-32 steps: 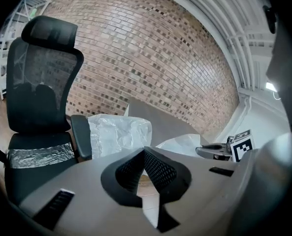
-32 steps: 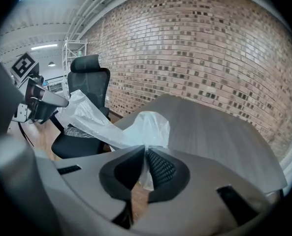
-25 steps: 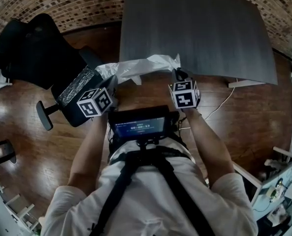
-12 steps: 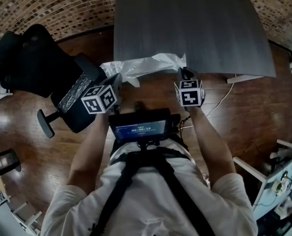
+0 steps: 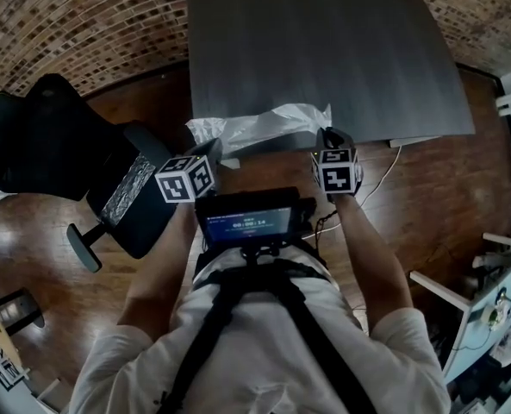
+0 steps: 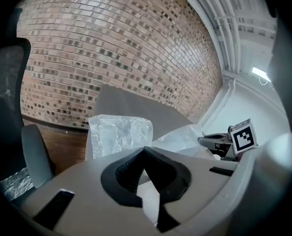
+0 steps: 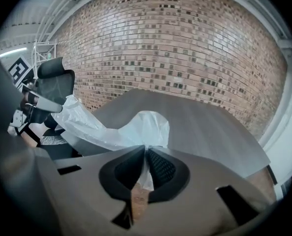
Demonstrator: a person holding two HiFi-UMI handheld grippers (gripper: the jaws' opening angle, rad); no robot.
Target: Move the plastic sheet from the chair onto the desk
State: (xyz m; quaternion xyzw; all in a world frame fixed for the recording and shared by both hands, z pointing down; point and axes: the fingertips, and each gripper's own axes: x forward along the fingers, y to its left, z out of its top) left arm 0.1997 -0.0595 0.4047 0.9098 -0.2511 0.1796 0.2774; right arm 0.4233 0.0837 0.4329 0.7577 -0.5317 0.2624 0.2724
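Note:
A crumpled clear plastic sheet [image 5: 259, 126] hangs stretched between my two grippers, over the near edge of the grey desk [image 5: 324, 41]. My left gripper [image 5: 213, 148] is shut on the sheet's left end, and in the left gripper view the plastic [image 6: 118, 133] bunches up just beyond the closed jaws [image 6: 145, 149]. My right gripper [image 5: 326, 134] is shut on the right end; its own view has a strip of sheet [image 7: 136, 128] pinched between the pads [image 7: 146, 150], with the desk [image 7: 205, 124] behind. The black office chair [image 5: 57, 149] stands to the left, with no sheet on it.
A brick wall [image 7: 175, 43] rises behind the desk. On the wooden floor, a white cable [image 5: 384, 175] runs under the desk's right corner. White frames and clutter [image 5: 496, 300] stand at the right. A screen unit [image 5: 246, 221] sits on the person's chest.
Both grippers have carried the sheet to the right, away from the chair, and its middle now lies over the desk's front edge. Both grips have stayed shut.

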